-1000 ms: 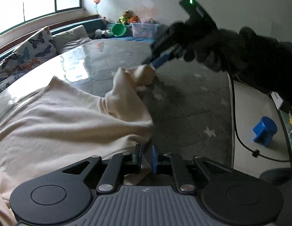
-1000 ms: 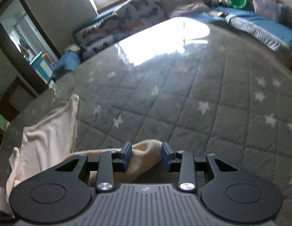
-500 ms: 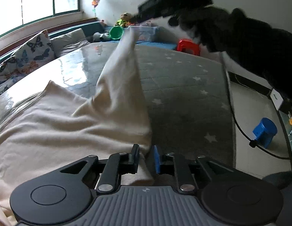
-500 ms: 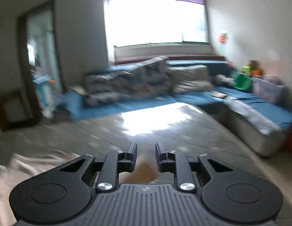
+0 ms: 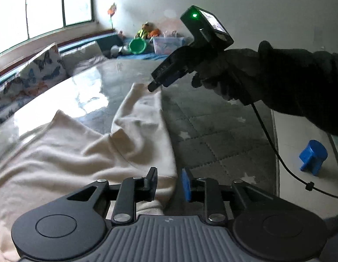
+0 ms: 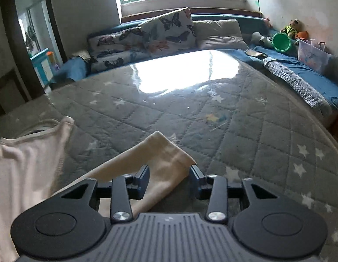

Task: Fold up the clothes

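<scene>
Letting go of the cream top [image 5: 66,152] laid flat on the mattress [image 6: 223,118], I am opening both claws, left [image 5: 169,181] over the hem and right [image 6: 170,181] over the sleeve [image 6: 162,155], and next I need a fresh grip to fold.

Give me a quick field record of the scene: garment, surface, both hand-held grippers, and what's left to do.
garment: cream long-sleeved knit top, spread out, one sleeve laid straight toward its cuff
surface: grey quilted star-print mattress
left hand-held gripper: jaws opening, hem edge of the top between them, pads not pressing
right hand-held gripper: jaws opening, sleeve cuff between them, no longer pinched
gloved hand: holds the right hand-held gripper above the sleeve end
fold status: not yet folded
</scene>
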Demonstrator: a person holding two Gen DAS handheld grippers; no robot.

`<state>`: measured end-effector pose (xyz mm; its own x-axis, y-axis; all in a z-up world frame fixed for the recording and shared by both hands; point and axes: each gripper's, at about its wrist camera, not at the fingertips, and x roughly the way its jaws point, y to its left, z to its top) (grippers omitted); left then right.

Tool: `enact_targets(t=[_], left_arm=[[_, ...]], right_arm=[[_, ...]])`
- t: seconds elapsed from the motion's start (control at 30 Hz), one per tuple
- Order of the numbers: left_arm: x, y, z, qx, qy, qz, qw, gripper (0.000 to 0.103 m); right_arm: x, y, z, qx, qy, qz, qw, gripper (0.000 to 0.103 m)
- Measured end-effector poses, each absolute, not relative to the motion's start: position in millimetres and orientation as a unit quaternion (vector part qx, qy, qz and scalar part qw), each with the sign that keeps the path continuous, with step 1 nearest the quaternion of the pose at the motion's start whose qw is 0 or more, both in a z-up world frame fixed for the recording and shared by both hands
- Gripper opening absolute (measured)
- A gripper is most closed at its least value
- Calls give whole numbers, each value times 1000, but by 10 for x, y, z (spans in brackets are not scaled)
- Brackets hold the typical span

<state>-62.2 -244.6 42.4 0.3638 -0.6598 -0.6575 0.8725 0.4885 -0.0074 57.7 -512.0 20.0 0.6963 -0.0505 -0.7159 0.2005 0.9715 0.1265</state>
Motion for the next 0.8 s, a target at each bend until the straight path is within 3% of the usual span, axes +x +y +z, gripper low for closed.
enact_targets(t=[0.13, 0.37, 0.53, 0.8], left_arm=[[-656, -2528, 312, 178, 320, -491, 791, 26], [-701, -2459, 337, 179, 324, -516, 772, 27], [-568, -2118, 617, 131, 300, -492, 807, 27], [-147, -1061, 910, 47, 294, -289, 910, 29]], right_arm=[[690, -5060, 127, 62, 376, -95, 920, 29], [733, -5065, 127, 17, 363, -144, 920, 30], [488, -4753, 244, 1, 352, -67, 934, 31], [358, -4341, 87, -29, 376, 12, 926, 35]])
